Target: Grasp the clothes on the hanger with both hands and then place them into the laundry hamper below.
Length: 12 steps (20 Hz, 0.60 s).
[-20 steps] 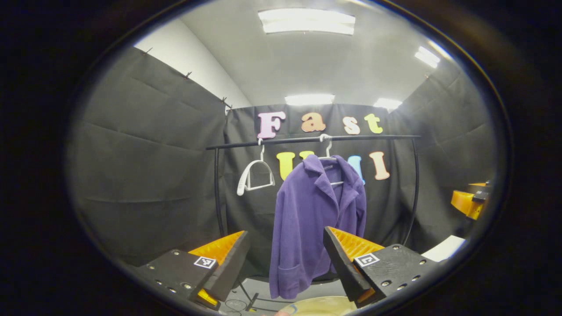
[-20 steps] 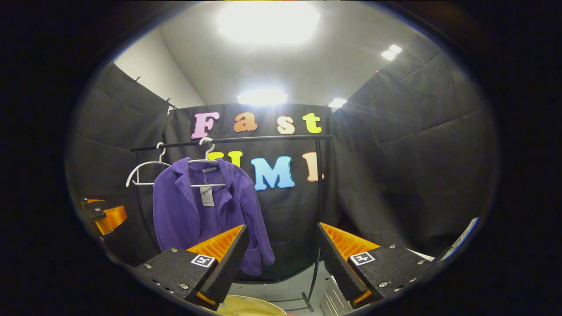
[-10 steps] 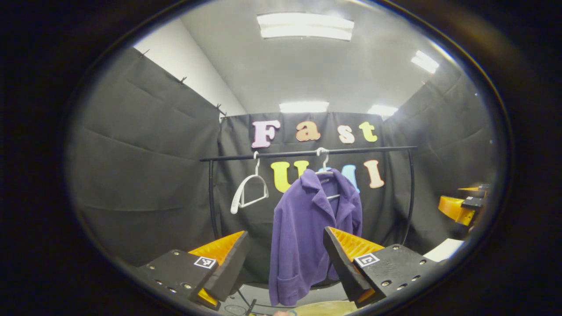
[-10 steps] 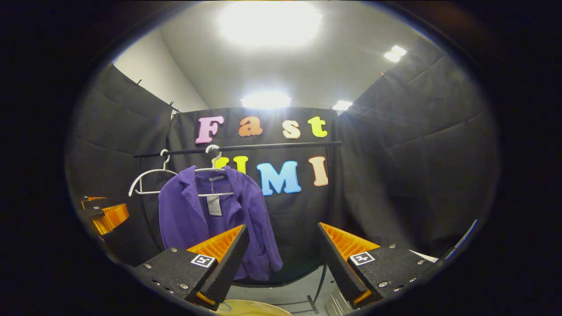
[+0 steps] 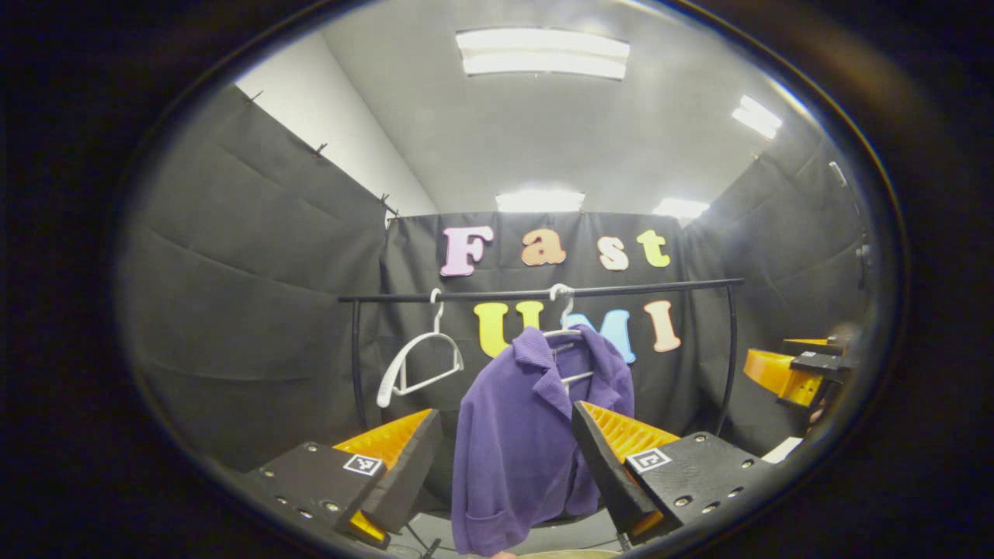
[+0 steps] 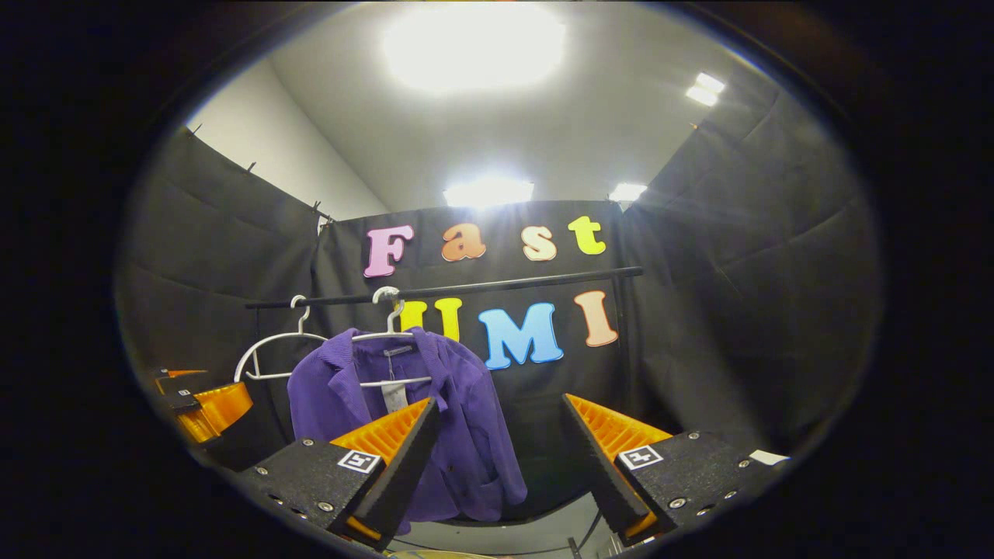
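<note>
Black cloth walls close the booth under bright ceiling panels, and a black metal garment rail (image 5: 536, 293) spans the back. Both claws are held level and aimed at the rail from below. Near the rail's middle, a purple ribbed jacket (image 5: 524, 450) hangs on a white plastic hanger (image 5: 563, 330); an empty white hanger (image 5: 419, 361) hangs near the rail's left end. At the bottom edge of the left gripper view, a pale rim, possibly the hamper, barely shows. The left claw (image 5: 505, 473) is spread wide, holding nothing, with the jacket beyond its gap. The right claw (image 6: 501, 466) is likewise spread and empty, well short of the jacket (image 6: 458, 435).
</note>
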Each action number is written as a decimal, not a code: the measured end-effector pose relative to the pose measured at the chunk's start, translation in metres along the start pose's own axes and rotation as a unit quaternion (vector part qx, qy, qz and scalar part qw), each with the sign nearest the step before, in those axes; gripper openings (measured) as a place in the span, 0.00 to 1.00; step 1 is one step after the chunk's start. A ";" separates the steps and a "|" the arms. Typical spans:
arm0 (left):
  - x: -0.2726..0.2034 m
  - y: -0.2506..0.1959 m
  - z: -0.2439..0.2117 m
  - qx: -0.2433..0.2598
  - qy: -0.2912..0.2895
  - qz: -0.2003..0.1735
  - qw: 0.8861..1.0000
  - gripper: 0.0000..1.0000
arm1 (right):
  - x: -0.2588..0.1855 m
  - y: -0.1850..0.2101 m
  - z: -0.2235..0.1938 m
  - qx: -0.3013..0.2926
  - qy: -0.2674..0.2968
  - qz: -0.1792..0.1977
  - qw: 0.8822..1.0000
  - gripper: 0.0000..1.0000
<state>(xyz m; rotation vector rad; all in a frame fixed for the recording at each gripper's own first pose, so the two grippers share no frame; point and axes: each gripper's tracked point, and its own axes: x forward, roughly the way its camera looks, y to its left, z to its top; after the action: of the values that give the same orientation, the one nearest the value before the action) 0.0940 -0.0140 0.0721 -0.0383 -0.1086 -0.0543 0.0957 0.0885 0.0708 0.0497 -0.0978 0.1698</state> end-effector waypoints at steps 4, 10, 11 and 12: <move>0.029 -0.020 -0.007 -0.011 0.006 0.004 1.000 1.00 | 0.033 0.006 -0.009 0.022 0.011 0.033 0.999 0.95; 0.075 -0.048 -0.036 -0.017 0.012 0.006 1.000 1.00 | 0.078 0.016 -0.032 0.030 0.020 0.079 0.996 0.95; 0.081 -0.051 -0.043 -0.014 0.013 0.007 1.000 1.00 | 0.084 0.018 -0.037 0.029 0.024 0.087 0.996 0.95; 0.087 -0.053 -0.047 -0.011 0.014 0.011 1.000 1.00 | 0.090 0.019 -0.043 0.028 0.028 0.092 0.995 0.95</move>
<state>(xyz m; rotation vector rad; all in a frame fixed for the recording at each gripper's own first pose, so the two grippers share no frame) 0.1825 -0.0729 0.0371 -0.0597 -0.0805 -0.0347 0.1849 0.1250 0.0376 0.0913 -0.0414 0.3578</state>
